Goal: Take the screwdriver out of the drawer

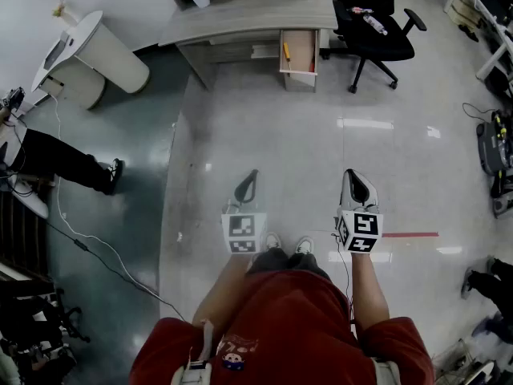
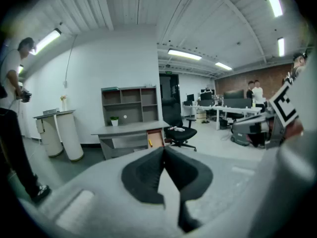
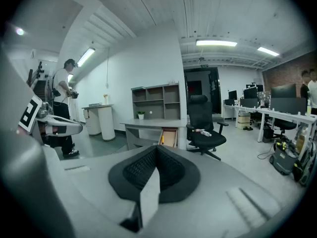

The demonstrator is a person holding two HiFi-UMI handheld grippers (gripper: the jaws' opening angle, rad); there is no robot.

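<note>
Screwdriver [image 1: 286, 51] in open drawer [image 1: 301, 53] of grey desk [image 1: 248, 14]; office w/ glossy floor [image 1: 264, 135].

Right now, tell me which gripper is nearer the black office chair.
Right. The office chair stands ahead of the right gripper, only slightly to its right. The left gripper is held level with the right one, so it sits farther off to the chair's left.

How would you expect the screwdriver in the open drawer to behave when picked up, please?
The screwdriver looks slim and straight, so it is probably stiff and light. Lying flat in the drawer, its handle, likely rounded, may roll if nudged.
</note>
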